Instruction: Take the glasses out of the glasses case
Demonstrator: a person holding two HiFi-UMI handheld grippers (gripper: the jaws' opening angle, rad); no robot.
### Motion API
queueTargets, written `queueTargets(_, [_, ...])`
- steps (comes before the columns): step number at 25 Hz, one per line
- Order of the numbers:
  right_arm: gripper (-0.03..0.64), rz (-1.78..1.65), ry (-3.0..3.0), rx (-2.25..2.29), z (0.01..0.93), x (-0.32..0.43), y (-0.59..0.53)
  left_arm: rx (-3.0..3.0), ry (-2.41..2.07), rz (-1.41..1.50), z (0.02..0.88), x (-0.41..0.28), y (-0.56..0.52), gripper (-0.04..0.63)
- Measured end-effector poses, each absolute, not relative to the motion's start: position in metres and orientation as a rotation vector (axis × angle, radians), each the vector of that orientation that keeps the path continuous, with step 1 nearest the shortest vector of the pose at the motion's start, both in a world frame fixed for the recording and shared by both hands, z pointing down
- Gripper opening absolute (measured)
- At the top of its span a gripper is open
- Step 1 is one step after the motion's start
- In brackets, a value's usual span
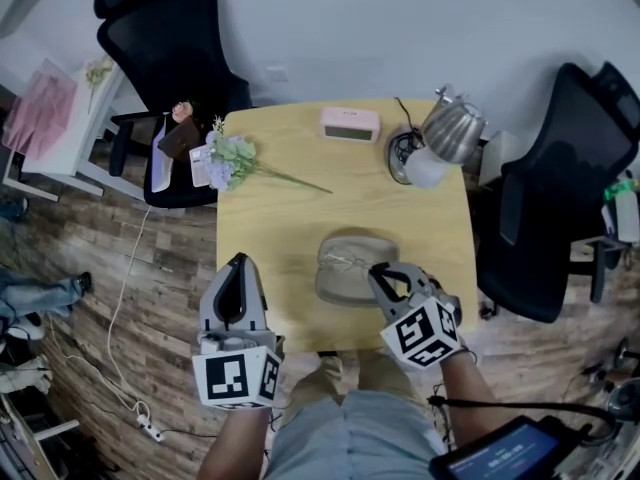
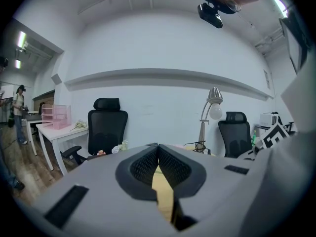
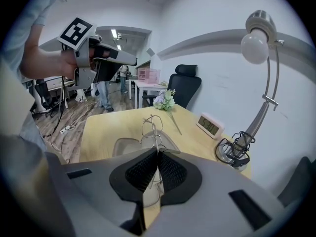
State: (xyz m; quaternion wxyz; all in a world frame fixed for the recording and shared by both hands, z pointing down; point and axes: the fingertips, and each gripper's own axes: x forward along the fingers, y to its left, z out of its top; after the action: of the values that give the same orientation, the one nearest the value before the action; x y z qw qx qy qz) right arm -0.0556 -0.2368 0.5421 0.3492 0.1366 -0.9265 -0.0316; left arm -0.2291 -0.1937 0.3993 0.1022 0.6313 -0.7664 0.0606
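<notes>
Head view and two tool views of one table (image 1: pixel 290 223).

**Writing.** The only print is the black-and-white square markers on the cube of each tool (image 1: pixel 235 378). They carry patterns, not letters. One pink clock (image 1: pixel 350 124) stands at the far edge of the table, and its digits are too small to read with certainty. No brand name can be made out on any object.

**Count.**
- Two tools.
- One pair of glasses (image 3: pixel 151 125).
- One glasses case (image 1: pixel 335 286).
- One clock.
- One silver lamp (image 1: pixel 452 128).
- One bunch of flowers (image 1: pixel 232 158).
- Two black chairs (image 1: pixel 170 48), one on each side of the table.

**Right tool** (image 1: pixel 378 273). It is clenched on the glasses, and the thin wire frame runs down between its two pads. The lenses stand upright just beyond the pads.

**Glasses and case.** The glasses hang over the open, beige-grey case, which lies on the table near its front edge. Whether they touch the case cannot be told.

**Left tool** (image 1: pixel 237 263). It is clenched on nothing, with its pads meeting at the tips. It is held at the near left edge of the table, well apart from the case.
</notes>
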Motion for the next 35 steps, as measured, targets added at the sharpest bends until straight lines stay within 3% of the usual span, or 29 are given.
queueTargets(21, [0.026, -0.130, -2.489, 0.694, 0.452, -0.022, -0.274, 2.040, -2.290, 0.086, 0.335, -0.216, -0.214, 0.006])
queueTargets(35, [0.026, -0.316, -2.674, 0.830, 0.343, -0.033, -0.272, 2.165, -2.301, 0.011, 0.295, -0.203, -0.225, 0.006])
